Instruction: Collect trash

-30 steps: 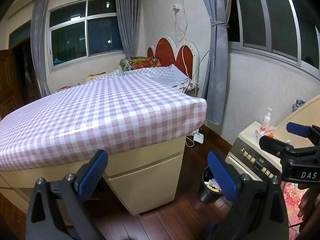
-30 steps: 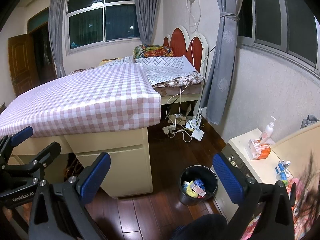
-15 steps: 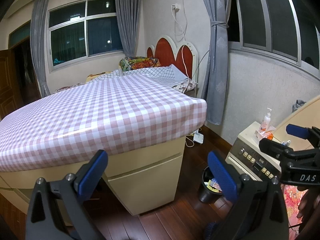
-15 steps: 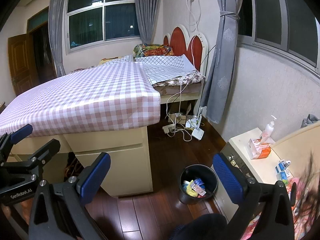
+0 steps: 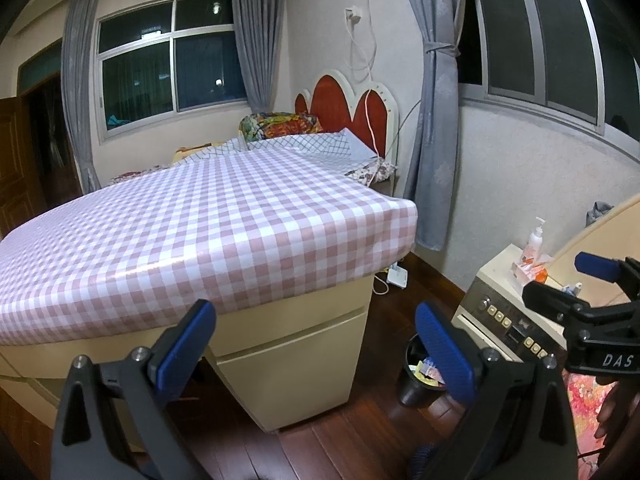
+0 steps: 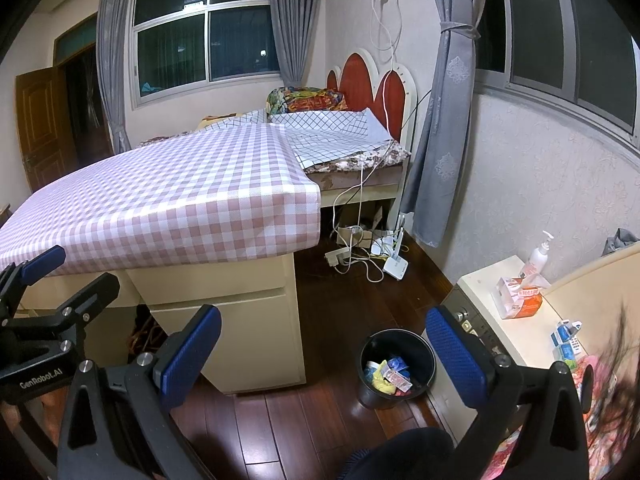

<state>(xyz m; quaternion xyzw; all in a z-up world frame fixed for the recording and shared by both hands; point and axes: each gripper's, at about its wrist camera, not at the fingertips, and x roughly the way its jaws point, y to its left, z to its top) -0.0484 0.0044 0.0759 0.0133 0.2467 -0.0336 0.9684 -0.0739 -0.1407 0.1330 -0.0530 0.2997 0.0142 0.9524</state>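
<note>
1. Hovering wide apart and empty, the left gripper (image 5: 316, 344) and right gripper (image 6: 324, 350) carry nothing.
2. Trash sits in the black bin (image 6: 396, 364), lower centre, within reach for dropping, I judge.

Left tool (image 5: 316, 354) and right tool (image 6: 324, 354) both hang level, jaws spread wide, gripping nothing.
</note>
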